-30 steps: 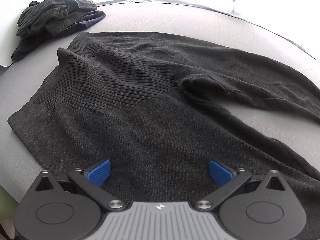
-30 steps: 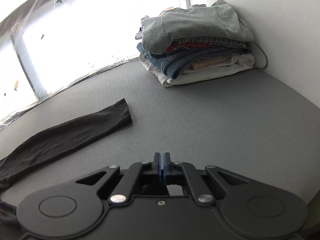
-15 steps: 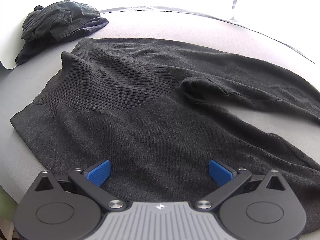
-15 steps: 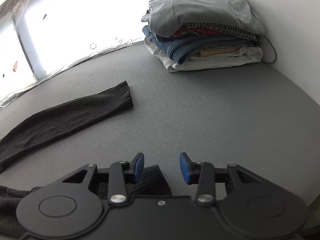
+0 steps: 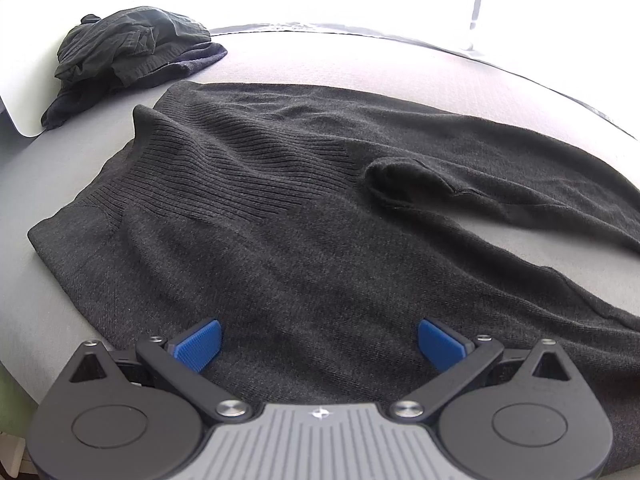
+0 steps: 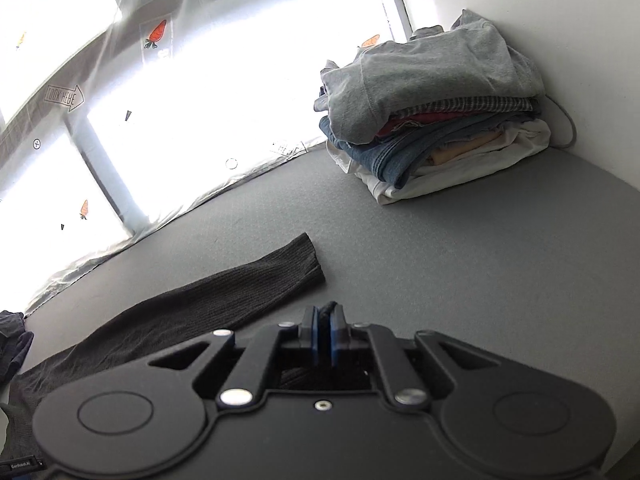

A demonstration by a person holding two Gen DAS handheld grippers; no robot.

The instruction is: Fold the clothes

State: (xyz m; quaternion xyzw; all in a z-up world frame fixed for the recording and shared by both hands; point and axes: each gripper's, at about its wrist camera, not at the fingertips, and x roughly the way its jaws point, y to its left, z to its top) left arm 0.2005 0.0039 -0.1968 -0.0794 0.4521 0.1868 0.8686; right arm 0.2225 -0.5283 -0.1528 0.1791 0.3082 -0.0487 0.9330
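Observation:
A dark grey knit sweater (image 5: pixel 280 220) lies spread flat on the grey table, its ribbed collar toward the left and one sleeve running off to the right. My left gripper (image 5: pixel 318 344) is open and empty, just above the sweater's near edge. In the right wrist view, one sleeve (image 6: pixel 224 300) lies stretched across the table, cuff toward the right. My right gripper (image 6: pixel 325 322) is shut on a fold of dark sweater fabric and tilted up from the table.
A crumpled pile of dark clothes (image 5: pixel 128 56) sits at the far left of the table. A stack of folded clothes (image 6: pixel 436 112) stands in the far right corner by the white wall. A bright window with carrot stickers (image 6: pixel 156 34) runs behind the table (image 6: pixel 480 272).
My right gripper opened half a second ago over the sweater's cuff, then shut on the fabric and tipped upward. My left gripper stayed open and moved back slightly from the sweater.

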